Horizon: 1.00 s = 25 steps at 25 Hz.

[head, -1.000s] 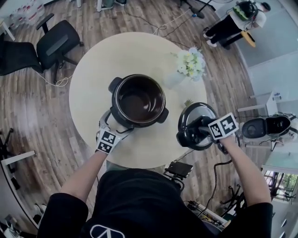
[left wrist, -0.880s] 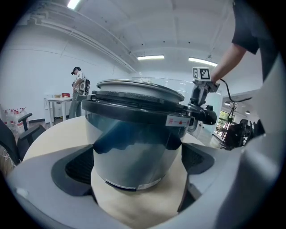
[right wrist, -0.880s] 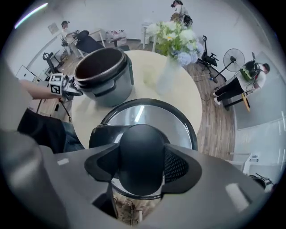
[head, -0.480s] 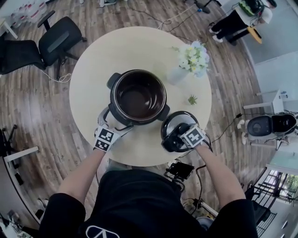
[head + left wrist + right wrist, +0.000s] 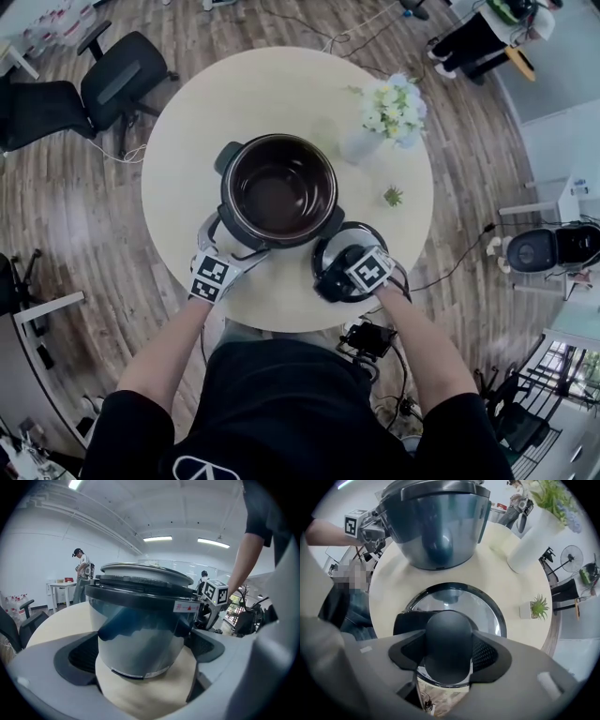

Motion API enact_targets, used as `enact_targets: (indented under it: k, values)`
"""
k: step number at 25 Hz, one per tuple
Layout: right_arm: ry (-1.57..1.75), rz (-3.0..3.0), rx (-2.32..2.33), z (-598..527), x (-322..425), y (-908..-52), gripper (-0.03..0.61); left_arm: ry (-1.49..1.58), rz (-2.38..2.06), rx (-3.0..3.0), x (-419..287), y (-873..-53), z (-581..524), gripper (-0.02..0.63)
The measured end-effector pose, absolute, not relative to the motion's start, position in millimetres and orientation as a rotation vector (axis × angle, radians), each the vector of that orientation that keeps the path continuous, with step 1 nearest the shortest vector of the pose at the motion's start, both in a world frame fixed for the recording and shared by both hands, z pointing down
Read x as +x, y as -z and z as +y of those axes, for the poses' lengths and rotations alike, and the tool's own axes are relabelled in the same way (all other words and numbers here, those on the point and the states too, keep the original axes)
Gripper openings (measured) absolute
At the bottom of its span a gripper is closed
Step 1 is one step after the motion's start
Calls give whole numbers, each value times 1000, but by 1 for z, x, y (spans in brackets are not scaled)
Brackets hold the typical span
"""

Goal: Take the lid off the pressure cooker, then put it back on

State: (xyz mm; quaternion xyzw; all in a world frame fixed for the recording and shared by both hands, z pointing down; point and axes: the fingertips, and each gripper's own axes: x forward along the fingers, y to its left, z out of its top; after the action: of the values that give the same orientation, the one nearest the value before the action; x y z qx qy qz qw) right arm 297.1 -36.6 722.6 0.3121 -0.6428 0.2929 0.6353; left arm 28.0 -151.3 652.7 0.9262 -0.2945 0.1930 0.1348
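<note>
The pressure cooker pot stands uncovered in the middle of the round table, dark inside. Its lid lies low at the table's front right edge, beside the pot, partly over the edge. My right gripper points straight down and is shut on the lid's black knob, which fills the gap between the pads. The lid's shiny rim shows around it. My left gripper is at the pot's front left wall, open, with its jaws spread to either side of the steel body.
A white vase of flowers and a tiny potted plant stand on the table's right side. Office chairs are at the back left. A person stands far right. Cables and a device sit below the table's front edge.
My right gripper has carried the lid left and down, from beyond the table's right edge to the front right edge beside the pot. The left gripper and pot stayed put.
</note>
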Motion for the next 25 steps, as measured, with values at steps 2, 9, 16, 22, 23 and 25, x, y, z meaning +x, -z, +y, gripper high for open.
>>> enact_targets:
  k: [2,9,16,22,23,25]
  values:
    - [-694,-1464,708,-37,299,-727,285,-568,-851,2682,28,-654,-152,591]
    - [-727,-1478,709,-32,299,-730,285,-573,-856,2680,28,-653,-150,591]
    - [-718,-1471,712,-34,303,-732,285,-580,-856,2681,29,-655,-152,591]
    - [-720,-1477,713,-32,303,-729,285,-582,-855,2679,28,-653,-151,591]
    - [-716,-1476,715,-32,304,-728,285,-584,-855,2678,28,-653,-151,591]
    - [-705,-1481,720,-34,306,-728,285,-590,-854,2677,28,-653,-152,591]
